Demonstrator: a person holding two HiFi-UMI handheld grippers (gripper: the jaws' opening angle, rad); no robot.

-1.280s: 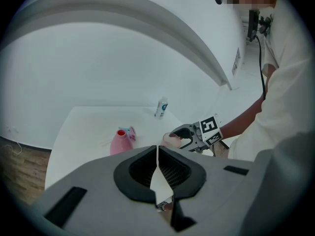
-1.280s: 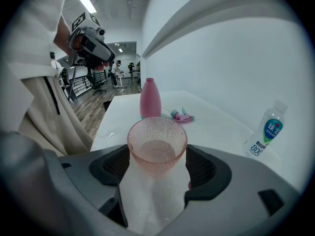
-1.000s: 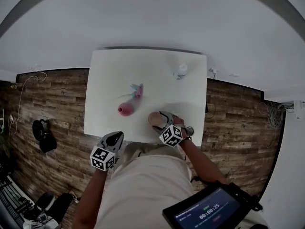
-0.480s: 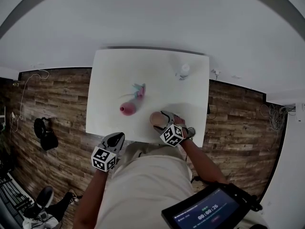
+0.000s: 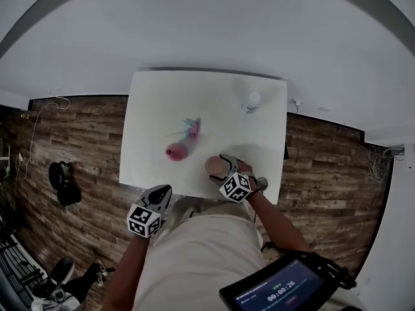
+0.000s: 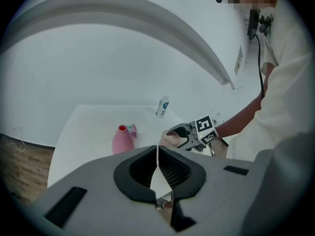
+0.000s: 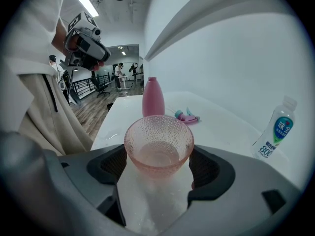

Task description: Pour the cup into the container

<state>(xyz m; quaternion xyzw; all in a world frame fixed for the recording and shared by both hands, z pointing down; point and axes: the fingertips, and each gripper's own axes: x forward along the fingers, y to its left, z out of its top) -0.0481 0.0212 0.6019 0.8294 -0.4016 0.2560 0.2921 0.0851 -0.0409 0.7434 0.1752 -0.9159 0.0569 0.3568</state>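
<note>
Now | right gripper (image 7: 158, 167): jaws have just been opening, wide around cup (image 7: 158, 141), pads off it, likely releasing | cup: upright, looks emptied, right of pink bottle (image 7: 153, 96) | left gripper (image 6: 157, 168): closed, empty, idle.

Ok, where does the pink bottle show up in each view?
Head view: pink bottle mid-table, left of the cup.
Left gripper view: pink bottle left of centre, left of the cup.
Right gripper view: pink bottle upright, behind the cup.
Shared landmark: clear water bottle.
</note>
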